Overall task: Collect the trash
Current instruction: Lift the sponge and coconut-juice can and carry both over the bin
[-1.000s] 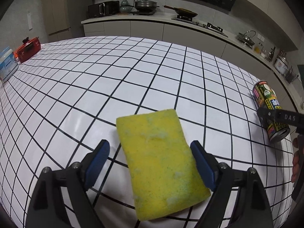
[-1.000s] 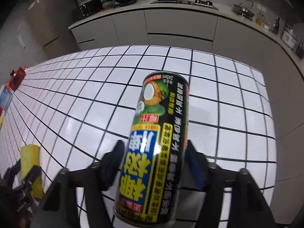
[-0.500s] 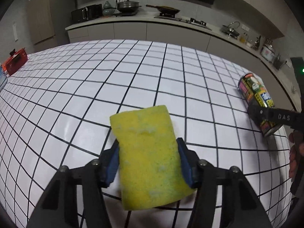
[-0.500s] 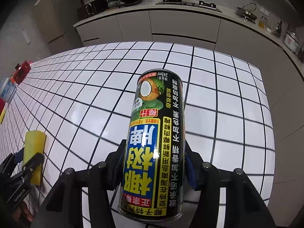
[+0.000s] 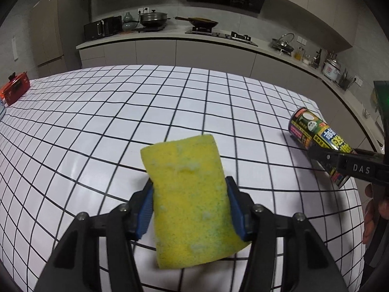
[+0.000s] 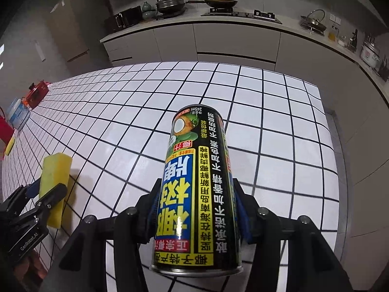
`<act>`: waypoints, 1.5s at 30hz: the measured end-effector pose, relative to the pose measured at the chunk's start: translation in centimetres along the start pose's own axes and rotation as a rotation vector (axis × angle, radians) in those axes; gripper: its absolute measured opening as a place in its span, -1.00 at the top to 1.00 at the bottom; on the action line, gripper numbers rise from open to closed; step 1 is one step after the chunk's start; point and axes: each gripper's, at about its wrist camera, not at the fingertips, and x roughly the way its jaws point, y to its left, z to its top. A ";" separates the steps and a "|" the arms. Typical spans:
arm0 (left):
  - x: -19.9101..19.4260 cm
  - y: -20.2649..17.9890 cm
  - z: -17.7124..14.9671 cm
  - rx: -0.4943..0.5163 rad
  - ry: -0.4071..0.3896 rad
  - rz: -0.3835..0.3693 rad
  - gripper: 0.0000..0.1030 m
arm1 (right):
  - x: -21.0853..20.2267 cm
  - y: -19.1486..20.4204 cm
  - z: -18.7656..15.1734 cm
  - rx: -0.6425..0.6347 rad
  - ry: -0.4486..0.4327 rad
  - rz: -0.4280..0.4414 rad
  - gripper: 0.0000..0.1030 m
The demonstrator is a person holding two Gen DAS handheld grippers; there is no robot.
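Left gripper (image 5: 189, 209) is pinching a yellow sponge (image 5: 192, 194) across its short sides, the long axis running forward along the fingers, clear of the surface. Right gripper (image 6: 195, 209) is clamped on a drink can (image 6: 197, 194), its long axis likewise pointing forward, printed upside down in that view. Each item sits within its own gripper; the two are well apart, can to the right of sponge. Below: a white tiled table (image 5: 121, 112) with dark grid lines. Beyond: kitchen counter (image 5: 170, 36) with cookware. No bin is visible.
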 end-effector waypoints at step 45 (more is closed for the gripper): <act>-9.5 -30.0 -9.9 0.272 -0.038 -0.279 -0.08 | -22.4 -23.8 -21.4 0.213 -0.138 -0.120 -0.06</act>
